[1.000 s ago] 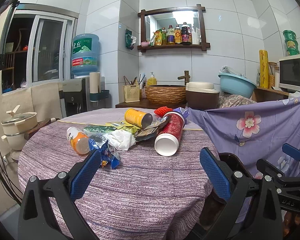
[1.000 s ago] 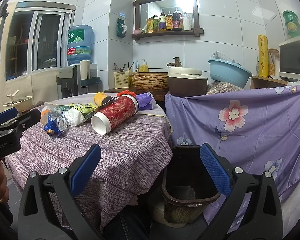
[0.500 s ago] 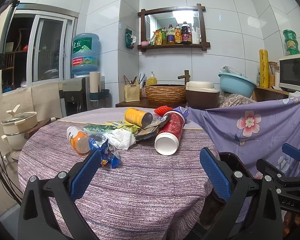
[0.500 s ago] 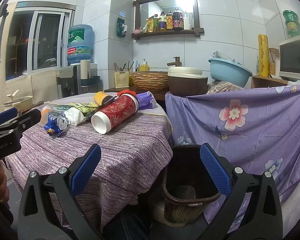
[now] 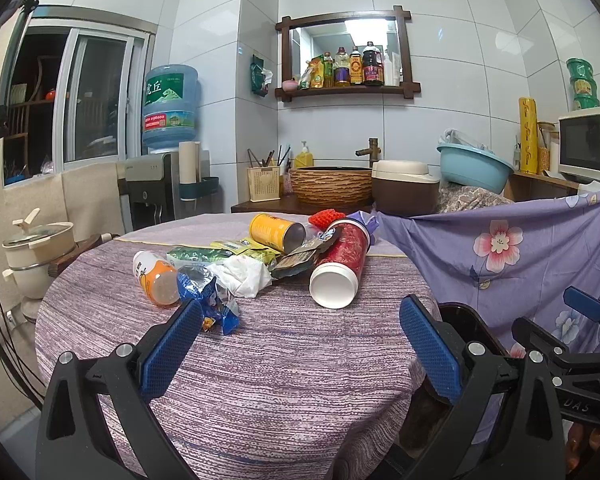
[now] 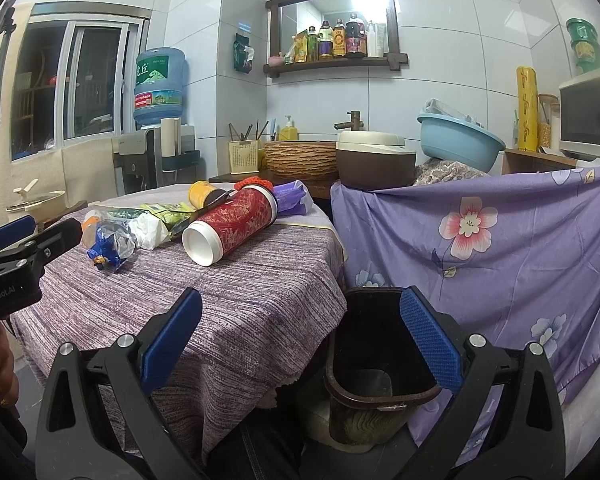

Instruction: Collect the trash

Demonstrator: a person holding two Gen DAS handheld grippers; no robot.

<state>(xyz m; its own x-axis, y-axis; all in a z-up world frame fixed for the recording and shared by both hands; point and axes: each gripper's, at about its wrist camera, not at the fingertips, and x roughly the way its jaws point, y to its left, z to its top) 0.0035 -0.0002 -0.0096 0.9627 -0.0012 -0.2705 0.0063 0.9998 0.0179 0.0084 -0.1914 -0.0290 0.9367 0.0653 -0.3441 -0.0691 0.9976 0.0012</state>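
Trash lies in a loose heap toward the far side of a round table (image 5: pixel 260 360) covered with a purple striped cloth. Seen from the left wrist camera, the heap holds a red canister (image 5: pixel 340 264) on its side with its white end facing the camera, a yellow can (image 5: pixel 276 232) on its side behind it, a dark wrapper (image 5: pixel 300 254) leaning against the canister, a crumpled white tissue (image 5: pixel 246 274), green packets (image 5: pixel 204 254), an orange and white bottle (image 5: pixel 156 278) lying down, and a blue and silver wrapper (image 5: pixel 208 296) nearest the camera.

The left gripper (image 5: pixel 300 344) hovers above the near part of the table, its blue-padded fingers spread wide apart with nothing between them. The right gripper (image 6: pixel 300 340) is held at the table's right edge, fingers likewise spread wide and empty.

A dark trash bin (image 6: pixel 376 364) stands on the floor just beside the table, below the right gripper, against a purple cloth with flowers (image 6: pixel 500 248). Its inside is in shadow.

Behind the table are a water dispenser (image 5: pixel 164 152), a woven sink basin (image 5: pixel 332 186), and a shelf of bottles (image 5: pixel 348 68).
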